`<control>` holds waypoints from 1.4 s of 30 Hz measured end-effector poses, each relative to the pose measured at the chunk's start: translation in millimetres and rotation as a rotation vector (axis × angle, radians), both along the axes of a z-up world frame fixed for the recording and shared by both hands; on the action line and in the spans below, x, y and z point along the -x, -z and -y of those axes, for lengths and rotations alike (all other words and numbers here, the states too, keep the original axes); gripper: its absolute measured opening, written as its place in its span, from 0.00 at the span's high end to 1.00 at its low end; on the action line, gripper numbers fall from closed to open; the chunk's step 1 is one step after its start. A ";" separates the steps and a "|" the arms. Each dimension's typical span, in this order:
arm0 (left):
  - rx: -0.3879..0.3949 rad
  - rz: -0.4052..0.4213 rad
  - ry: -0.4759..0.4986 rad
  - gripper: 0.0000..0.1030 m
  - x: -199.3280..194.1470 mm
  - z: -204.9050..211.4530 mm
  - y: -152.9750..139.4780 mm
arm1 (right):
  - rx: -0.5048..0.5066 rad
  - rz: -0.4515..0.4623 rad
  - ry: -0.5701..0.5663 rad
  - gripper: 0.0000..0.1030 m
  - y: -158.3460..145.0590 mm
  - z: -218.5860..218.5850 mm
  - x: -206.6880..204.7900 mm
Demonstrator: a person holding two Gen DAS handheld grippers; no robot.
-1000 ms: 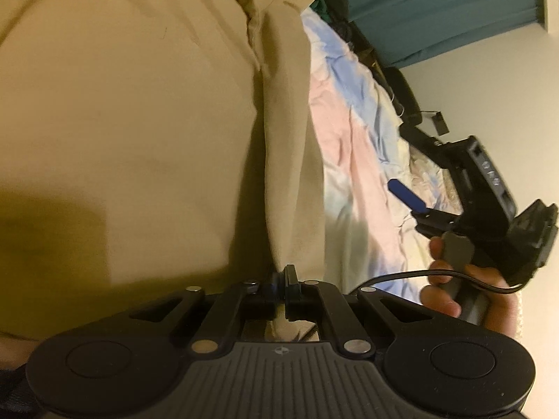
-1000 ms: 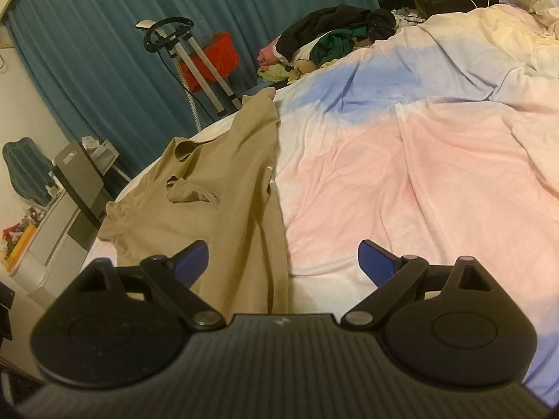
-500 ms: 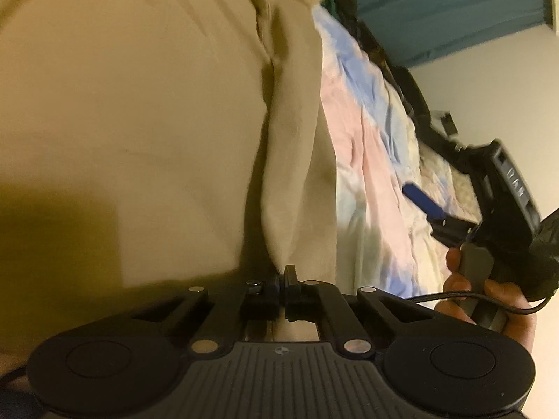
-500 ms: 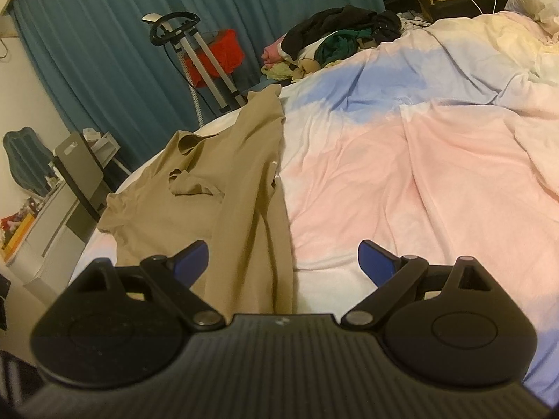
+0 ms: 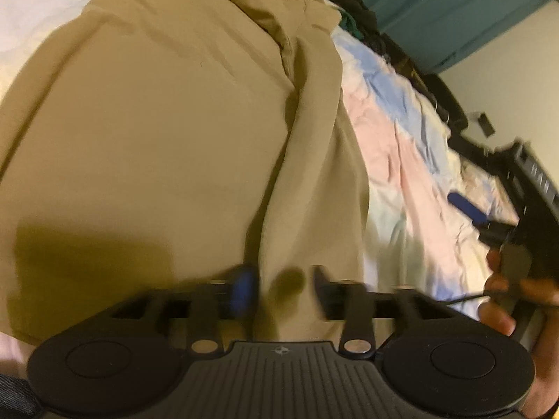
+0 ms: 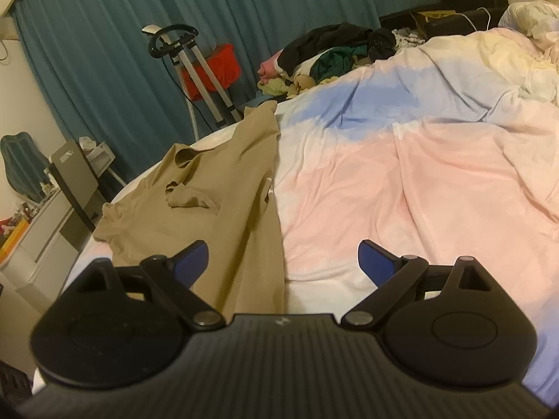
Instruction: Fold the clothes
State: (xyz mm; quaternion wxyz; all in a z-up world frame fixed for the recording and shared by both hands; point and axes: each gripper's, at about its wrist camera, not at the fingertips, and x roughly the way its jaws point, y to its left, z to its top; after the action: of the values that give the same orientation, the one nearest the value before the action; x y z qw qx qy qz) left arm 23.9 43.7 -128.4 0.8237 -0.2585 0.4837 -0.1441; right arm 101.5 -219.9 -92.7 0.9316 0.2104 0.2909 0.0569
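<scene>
A tan garment [image 5: 157, 132] lies spread on the bed and fills most of the left wrist view; a long fold of it runs down toward my left gripper [image 5: 283, 289]. That gripper is blurred, its jaws apart, with the tan fold lying loose between them. The right wrist view shows the same tan garment [image 6: 216, 202] along the bed's left edge. My right gripper [image 6: 283, 262] hovers open above its near end, nothing between the blue fingertips [image 6: 194, 262]. It also appears at the right of the left wrist view, right gripper [image 5: 468, 206] held by a hand [image 5: 503, 300].
A pastel pink, blue and white duvet [image 6: 401, 174] covers the bed. A heap of mixed clothes [image 6: 332, 56] lies at the far edge. A garment steamer stand [image 6: 188, 66], teal curtains [image 6: 104, 35] and a white drawer unit [image 6: 45, 216] stand to the left.
My left gripper was shut on the tan fold and has now opened, letting the fabric go. The right gripper stayed open and shifted only slightly.
</scene>
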 end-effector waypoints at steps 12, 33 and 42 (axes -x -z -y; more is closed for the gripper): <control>0.119 0.068 -0.232 0.27 -151.9 -23.4 -8.6 | -0.020 0.063 0.030 0.09 -4.1 1.5 -7.9; -0.207 0.271 -0.403 0.95 -344.5 -9.5 -9.4 | -0.070 -0.061 0.027 0.09 55.0 -6.5 -86.6; -0.217 0.241 -0.237 0.46 -251.8 -4.2 -23.0 | -0.051 -0.038 0.024 0.09 49.3 -7.9 -81.9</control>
State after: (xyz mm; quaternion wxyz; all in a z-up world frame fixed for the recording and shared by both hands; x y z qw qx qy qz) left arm 275.7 47.9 -105.4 0.9098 -0.2042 0.3607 -0.0228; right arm 183.4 -211.9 -142.0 0.9208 0.2384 0.3046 0.0493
